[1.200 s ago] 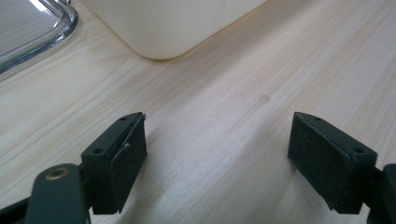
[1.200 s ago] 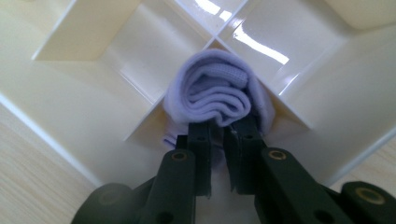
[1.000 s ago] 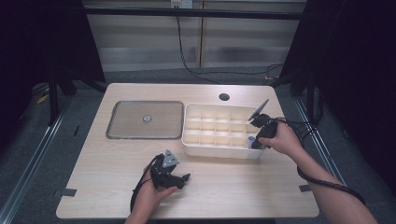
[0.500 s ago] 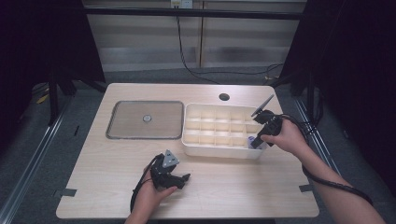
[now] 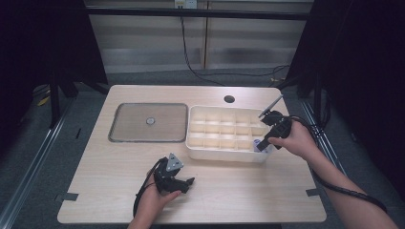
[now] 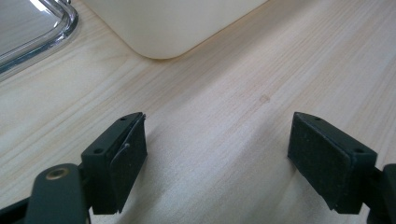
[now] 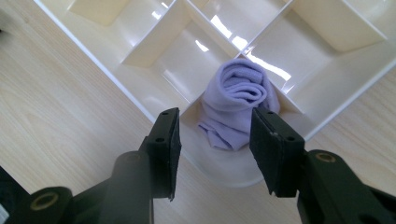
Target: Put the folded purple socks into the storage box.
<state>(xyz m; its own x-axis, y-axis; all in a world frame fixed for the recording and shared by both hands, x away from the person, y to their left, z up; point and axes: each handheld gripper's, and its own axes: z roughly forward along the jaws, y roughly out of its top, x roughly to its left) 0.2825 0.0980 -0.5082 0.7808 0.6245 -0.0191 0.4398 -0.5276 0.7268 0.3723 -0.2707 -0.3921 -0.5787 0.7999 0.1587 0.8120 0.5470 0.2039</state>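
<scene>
Hovering right claw (image 7: 212,140), jaws parted, over lilac rolled cloth (image 7: 239,105) in tray (image 7: 112,60) corner compartment; left claw (image 6: 215,161) gaping above bench (image 6: 224,93); no readable writing.

The table (image 5: 267,191) is bare wood along the bottom of the high view, so a hand can pass there. The box (image 5: 224,151) and the flat lid (image 5: 124,136) fill the middle. In the box's lower right cell, thin walls (image 7: 154,51) crowd the purple cloth (image 7: 240,100).

Bright table, dark surroundings, glossy glare.
</scene>
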